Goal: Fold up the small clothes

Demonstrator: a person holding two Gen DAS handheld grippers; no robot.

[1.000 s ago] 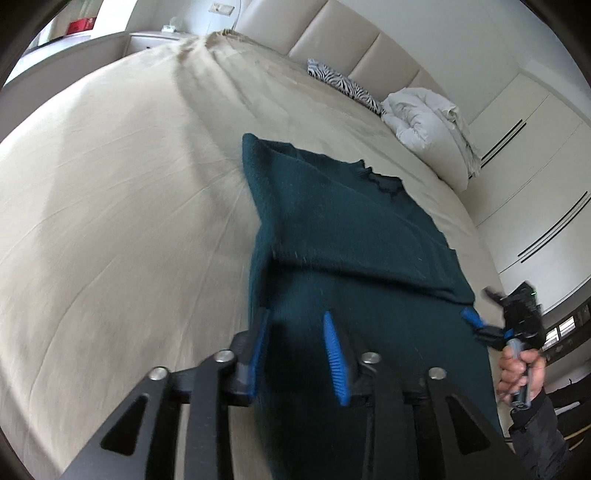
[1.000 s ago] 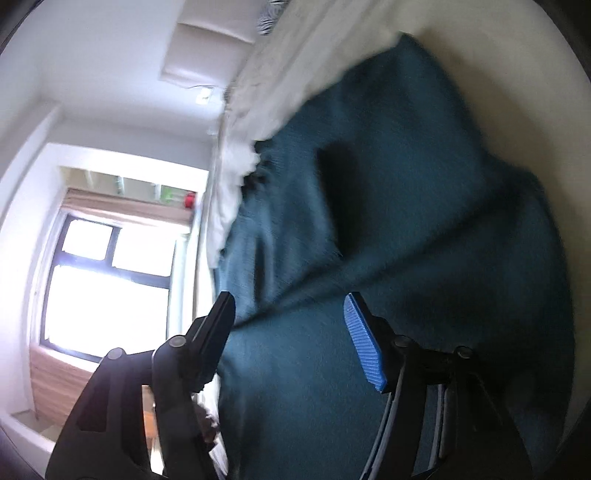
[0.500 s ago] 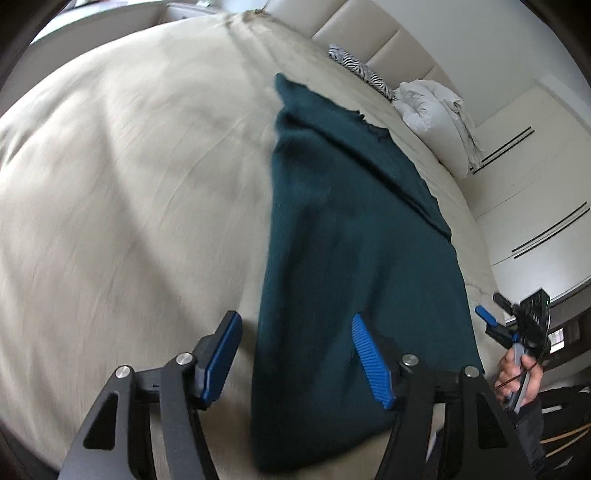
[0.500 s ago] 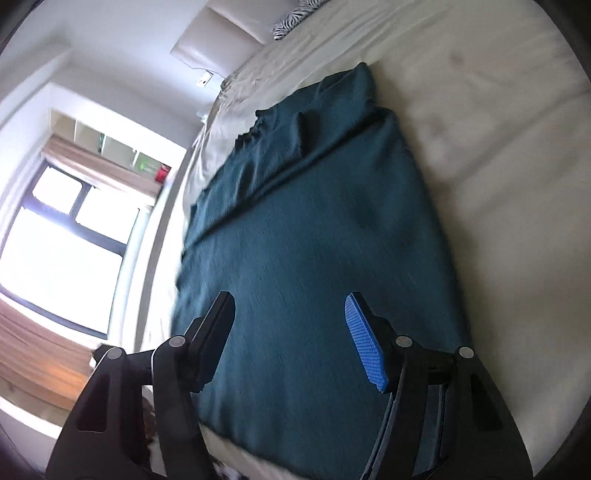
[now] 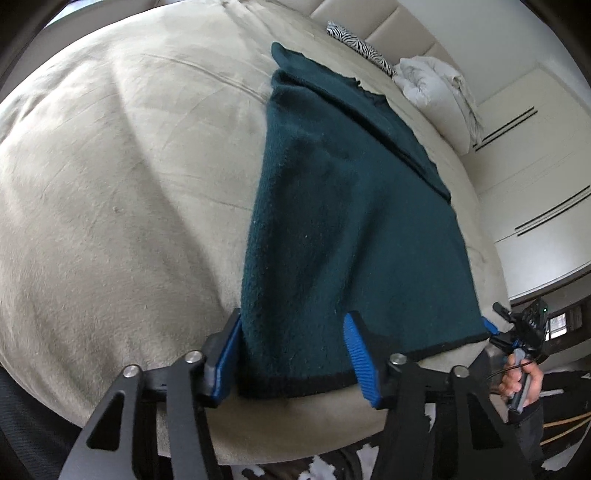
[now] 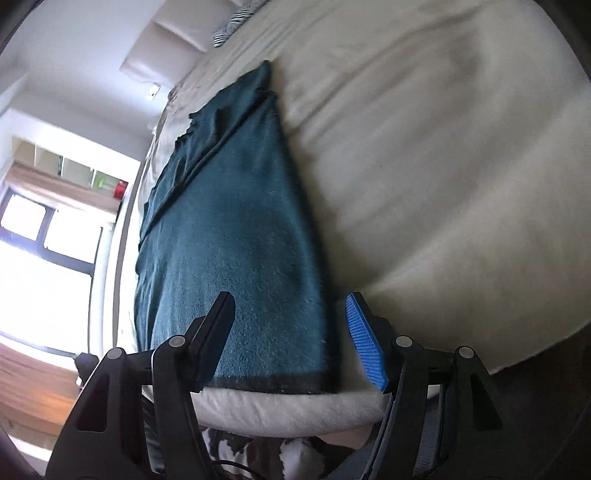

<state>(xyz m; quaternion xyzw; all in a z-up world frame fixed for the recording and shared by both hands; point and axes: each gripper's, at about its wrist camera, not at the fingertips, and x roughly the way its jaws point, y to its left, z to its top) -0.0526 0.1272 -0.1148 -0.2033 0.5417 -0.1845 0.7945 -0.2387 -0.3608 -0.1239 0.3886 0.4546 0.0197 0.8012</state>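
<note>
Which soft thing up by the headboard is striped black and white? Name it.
The zebra-print pillow against the headboard. The crumpled duvet next to it is plain white, and the green garment lies nearer the bed's foot.

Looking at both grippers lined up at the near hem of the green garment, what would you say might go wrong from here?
1. The left gripper and right gripper straddle the hem of the green garment with jaws open; closing may pinch the beige bedcover too.
2. The hem sits at the bed's edge, so a tug could slide the garment off.
</note>
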